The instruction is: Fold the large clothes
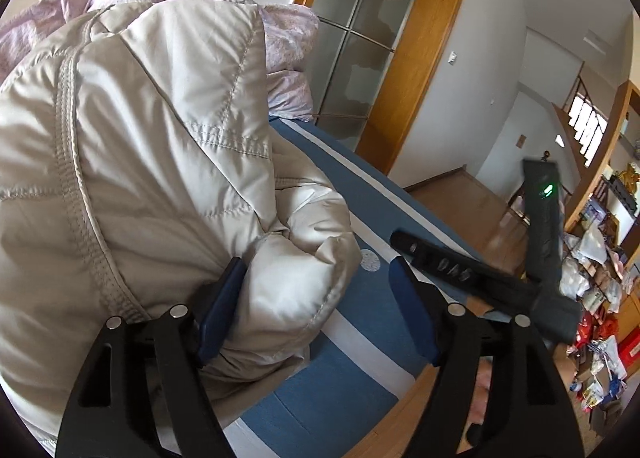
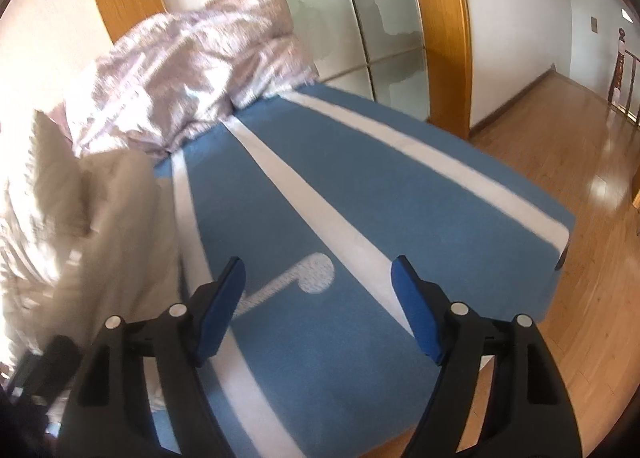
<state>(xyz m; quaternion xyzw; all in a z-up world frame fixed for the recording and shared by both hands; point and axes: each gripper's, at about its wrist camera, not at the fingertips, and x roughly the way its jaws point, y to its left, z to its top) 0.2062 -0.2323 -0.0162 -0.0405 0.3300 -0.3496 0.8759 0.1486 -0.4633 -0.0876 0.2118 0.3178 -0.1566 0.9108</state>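
Note:
A large beige quilted puffer jacket [image 1: 132, 161] lies bunched up on the blue and white striped bed [image 1: 336, 386], filling the left of the left wrist view. My left gripper [image 1: 316, 302] is open, with a puffy fold of the jacket between its blue pads [image 1: 222, 310], touching the left pad. In the right wrist view the jacket [image 2: 80, 217] is at the left edge. My right gripper [image 2: 318, 302] is open and empty above the bare bed [image 2: 360, 185]. The right gripper's black body [image 1: 480, 274] shows to the right of the left one.
A crumpled lilac duvet [image 2: 188, 69] lies at the head of the bed. A frosted glass door in a wooden frame [image 2: 380, 17] stands behind it. Wooden floor [image 2: 580, 161] runs to the right of the bed. Cluttered shelves [image 1: 600, 266] stand at far right.

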